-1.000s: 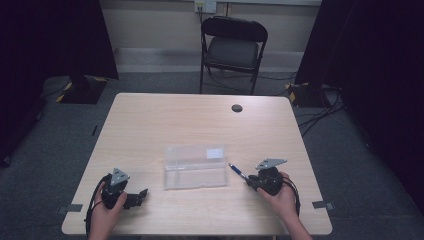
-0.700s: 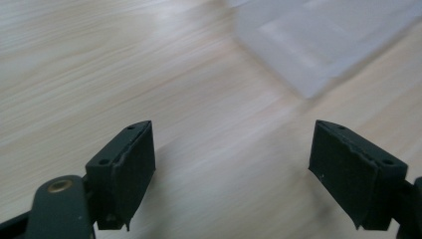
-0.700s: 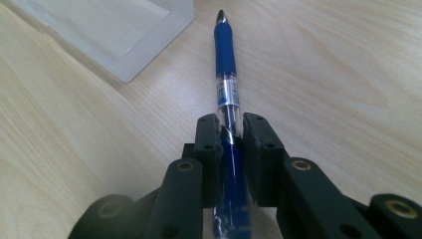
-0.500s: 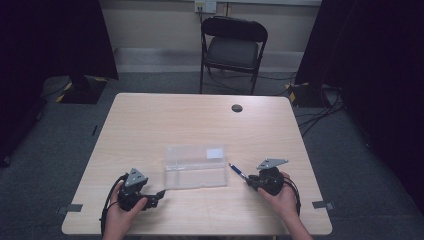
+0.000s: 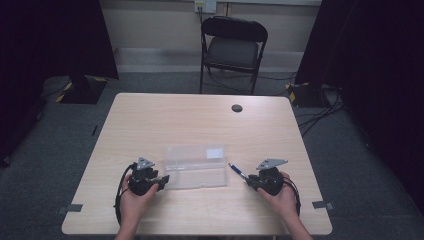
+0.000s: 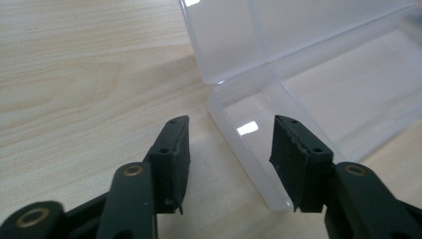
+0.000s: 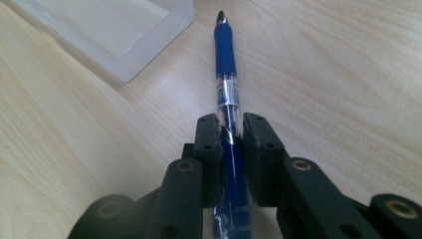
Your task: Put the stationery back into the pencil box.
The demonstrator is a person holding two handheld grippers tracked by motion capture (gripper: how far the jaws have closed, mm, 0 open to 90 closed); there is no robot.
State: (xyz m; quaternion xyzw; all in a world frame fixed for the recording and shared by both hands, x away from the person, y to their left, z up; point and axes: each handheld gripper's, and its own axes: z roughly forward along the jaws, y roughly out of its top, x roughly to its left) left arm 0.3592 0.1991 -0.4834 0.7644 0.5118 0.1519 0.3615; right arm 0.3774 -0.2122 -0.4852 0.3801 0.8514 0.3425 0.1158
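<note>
The right gripper (image 7: 230,130) pinches the blue pen (image 7: 227,74) while the left gripper (image 6: 230,144), jaws just closing half-open around the clear plastic box (image 6: 259,149) wall, must grip it next.

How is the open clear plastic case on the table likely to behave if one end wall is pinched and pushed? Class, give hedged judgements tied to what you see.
The clear plastic case looks thin-walled and empty, so it is probably light and may slide on the smooth table. Its glossy wall between the left tool jaws could be slippery and might flex. Its lid lies open flat, so it seems unlikely to tip.
</note>
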